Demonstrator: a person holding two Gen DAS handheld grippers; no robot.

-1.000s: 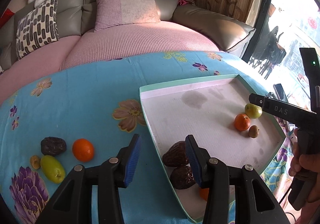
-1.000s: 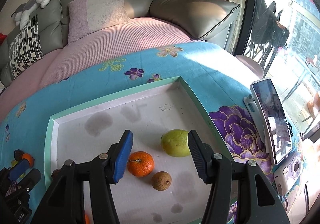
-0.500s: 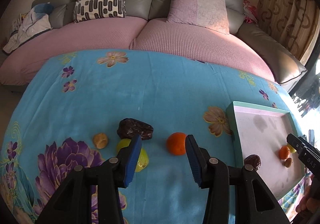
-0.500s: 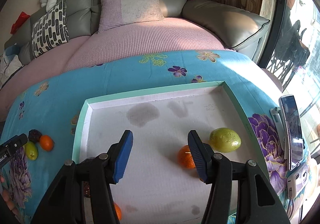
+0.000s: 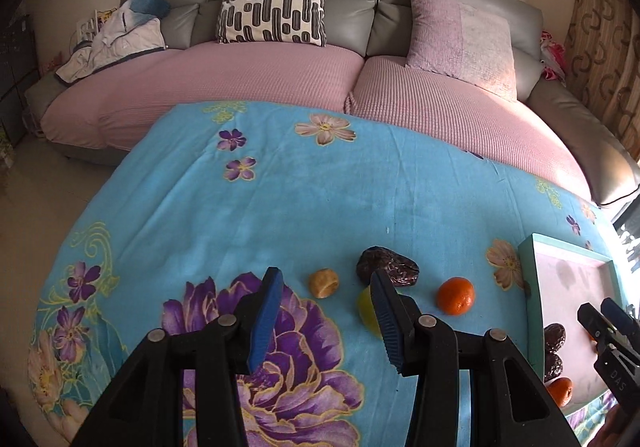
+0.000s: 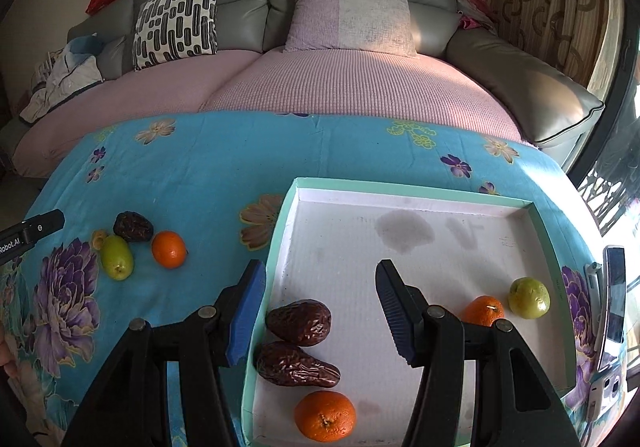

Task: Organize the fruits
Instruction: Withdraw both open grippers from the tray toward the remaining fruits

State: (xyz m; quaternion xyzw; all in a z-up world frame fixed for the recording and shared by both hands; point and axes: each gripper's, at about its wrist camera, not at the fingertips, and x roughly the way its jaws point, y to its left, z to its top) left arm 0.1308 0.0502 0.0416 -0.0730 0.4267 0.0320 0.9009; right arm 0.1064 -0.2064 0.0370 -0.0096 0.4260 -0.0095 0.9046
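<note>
On the blue floral cloth lie a small tan fruit (image 5: 323, 282), a dark date (image 5: 387, 271), a green fruit (image 5: 367, 311) and an orange (image 5: 456, 295). My left gripper (image 5: 326, 321) hangs open just in front of them, nothing between its fingers; its right finger hides part of the green fruit. The white tray (image 6: 408, 194) with a green rim holds two dates (image 6: 300, 322), an orange (image 6: 325, 416), another orange (image 6: 482, 310) and a green fruit (image 6: 529, 297). My right gripper (image 6: 322, 313) is open over the tray's left front, above the dates.
A phone (image 6: 613, 295) stands at the tray's right side, with a small device (image 6: 604, 391) below it. A grey sofa (image 5: 280, 59) with pink covers and cushions runs behind the table. The right gripper's tip (image 5: 608, 331) shows at the left view's right edge.
My left gripper has swung left, away from the tray, to the loose fruits on the cloth. My right gripper has shifted left across the tray, from the orange and green fruit to the dates.
</note>
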